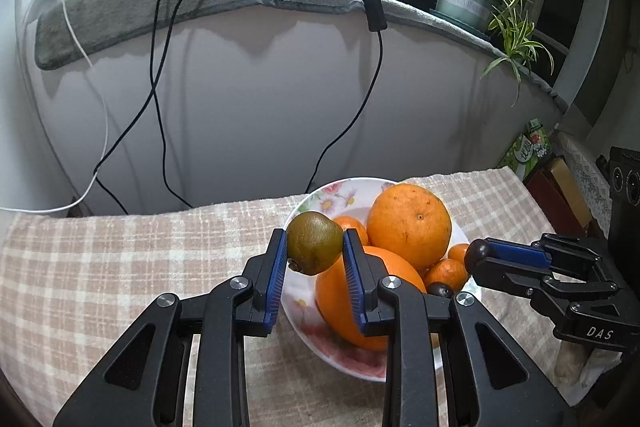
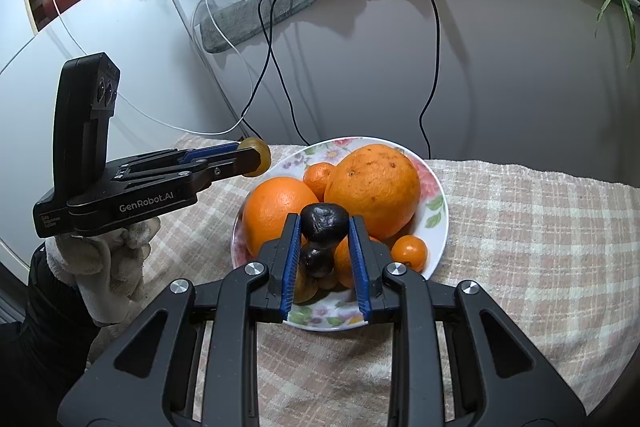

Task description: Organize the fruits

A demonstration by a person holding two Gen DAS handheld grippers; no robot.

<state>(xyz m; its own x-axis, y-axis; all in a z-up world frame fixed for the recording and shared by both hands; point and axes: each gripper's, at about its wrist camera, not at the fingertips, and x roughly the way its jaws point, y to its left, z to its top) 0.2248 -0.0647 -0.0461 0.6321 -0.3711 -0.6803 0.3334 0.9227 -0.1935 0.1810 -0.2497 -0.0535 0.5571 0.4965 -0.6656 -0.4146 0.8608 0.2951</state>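
Right tool [image 2: 324, 227] masking lower dark fruit [image 2: 318, 263]

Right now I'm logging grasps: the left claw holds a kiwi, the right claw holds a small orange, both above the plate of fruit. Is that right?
Not quite. The right claw holds a dark, wrinkled fruit, not a small orange; the right wrist view shows it. The left claw does hold the kiwi, near the floral plate.

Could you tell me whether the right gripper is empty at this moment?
No, the right gripper is shut on a dark wrinkled fruit, held between its blue pads above the floral plate.
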